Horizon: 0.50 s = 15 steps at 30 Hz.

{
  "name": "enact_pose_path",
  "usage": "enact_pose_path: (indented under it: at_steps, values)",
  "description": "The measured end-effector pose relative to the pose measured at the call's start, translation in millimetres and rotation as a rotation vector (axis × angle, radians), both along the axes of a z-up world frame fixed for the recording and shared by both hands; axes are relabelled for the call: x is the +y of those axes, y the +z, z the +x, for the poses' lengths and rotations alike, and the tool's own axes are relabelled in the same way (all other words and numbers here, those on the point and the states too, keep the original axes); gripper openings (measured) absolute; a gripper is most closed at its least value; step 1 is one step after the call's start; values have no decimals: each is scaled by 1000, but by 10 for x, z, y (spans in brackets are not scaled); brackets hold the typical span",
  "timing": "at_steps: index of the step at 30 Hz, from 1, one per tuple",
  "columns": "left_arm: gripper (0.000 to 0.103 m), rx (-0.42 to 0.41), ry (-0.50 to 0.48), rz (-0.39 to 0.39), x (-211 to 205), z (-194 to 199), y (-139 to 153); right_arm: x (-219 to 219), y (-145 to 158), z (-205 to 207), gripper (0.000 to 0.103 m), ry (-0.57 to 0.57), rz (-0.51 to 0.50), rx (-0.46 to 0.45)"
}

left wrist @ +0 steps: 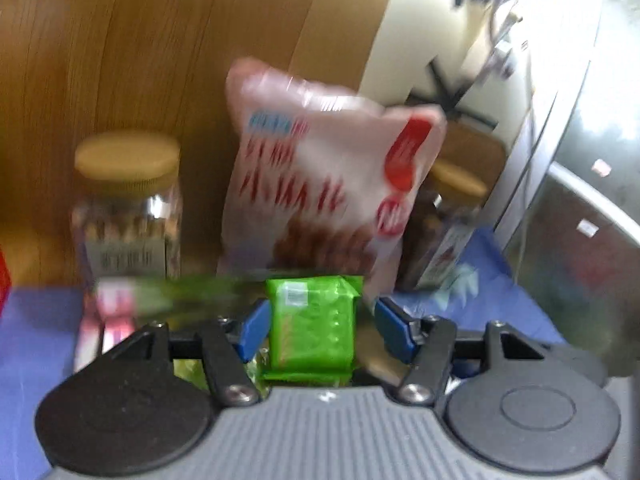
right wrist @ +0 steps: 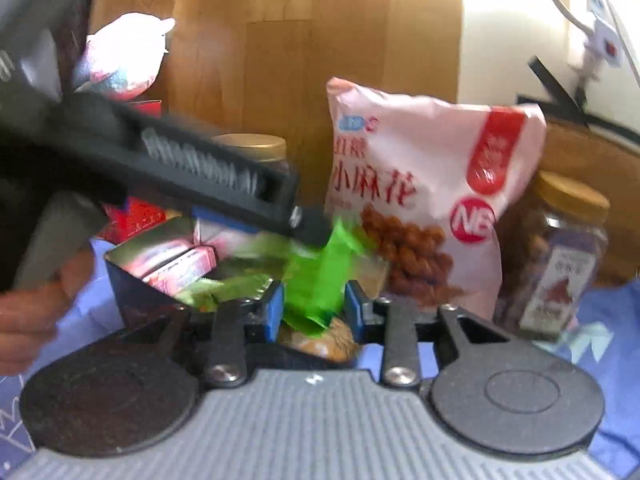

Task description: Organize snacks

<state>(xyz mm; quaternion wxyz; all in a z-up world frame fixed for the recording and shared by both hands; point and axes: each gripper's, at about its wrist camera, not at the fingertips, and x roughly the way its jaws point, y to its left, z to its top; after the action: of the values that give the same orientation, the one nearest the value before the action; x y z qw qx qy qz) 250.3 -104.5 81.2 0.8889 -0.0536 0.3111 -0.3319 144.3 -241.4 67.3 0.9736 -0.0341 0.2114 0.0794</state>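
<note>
Glossy green plastic packet (left wrist: 312,320), shiny pink bag (right wrist: 424,200), wood-grain wall (left wrist: 160,60).

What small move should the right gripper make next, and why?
Probably carry the green plastic snack packet over the dark open box and lower it in: the right gripper seems to pinch it, and similar green packets already lie there.

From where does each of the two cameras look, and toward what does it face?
Left wrist: sits on the left gripper, facing a green packet between its blue fingers and a pink snack bag; only the gripper shows.
Right wrist: sits on the right gripper, facing a green wrapper; the other gripper and a hand show at left.
Shared: the pink bag, lidded jars, wooden wall.
</note>
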Motion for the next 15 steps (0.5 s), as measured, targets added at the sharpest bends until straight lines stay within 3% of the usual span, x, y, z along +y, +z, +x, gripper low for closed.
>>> enact_pose_path:
  at_steps: [6, 8, 12, 15]
  values:
    - [59, 7, 14, -65, 354, -443, -110, -465, -12, -588, 38, -93, 137, -13]
    - [65, -18, 6, -89, 520, -711, -127, -627, -112, -837, 48, -134, 180, 20]
    - [67, -22, 29, -47, 775, -1207, -360, -806, -362, -1163, 59, -184, 267, 118]
    - [67, -7, 77, 20, 940, -1455, -564, -765, -424, -1310, 70, -159, 311, 133]
